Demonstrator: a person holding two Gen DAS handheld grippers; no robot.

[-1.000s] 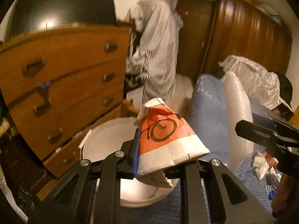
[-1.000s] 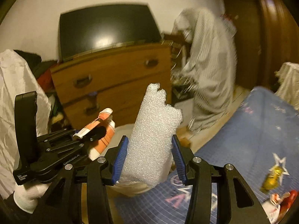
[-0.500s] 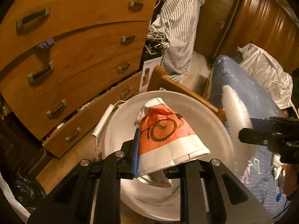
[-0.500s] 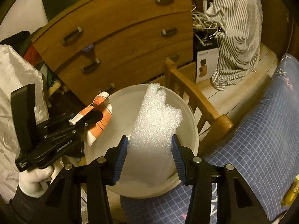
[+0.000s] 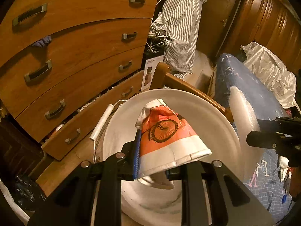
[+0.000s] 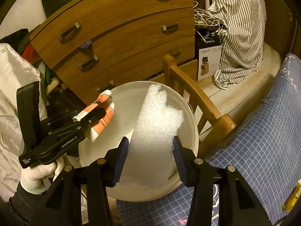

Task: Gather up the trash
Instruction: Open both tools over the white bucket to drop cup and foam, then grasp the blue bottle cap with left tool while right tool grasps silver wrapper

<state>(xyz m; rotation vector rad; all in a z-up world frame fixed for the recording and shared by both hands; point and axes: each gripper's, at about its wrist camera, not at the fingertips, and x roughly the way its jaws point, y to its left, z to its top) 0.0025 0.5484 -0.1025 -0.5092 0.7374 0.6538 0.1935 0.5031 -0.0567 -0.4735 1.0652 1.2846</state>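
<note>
Hovering over the white bucket [image 6: 190,113] at lower centre, both grippers are delivering trash: the right gripper [image 6: 150,156] is opening around the foam piece [image 6: 156,124], pads parting from it, while the left gripper [image 5: 153,160] is clamping the crushed paper cup [image 5: 165,141]. Next, releasing the cup.

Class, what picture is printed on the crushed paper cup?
A dark bicycle on orange, on the cup; left wrist view.

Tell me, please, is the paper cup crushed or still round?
Crushed: the paper cup is pinched flat in the left gripper, over the white bucket.
</note>
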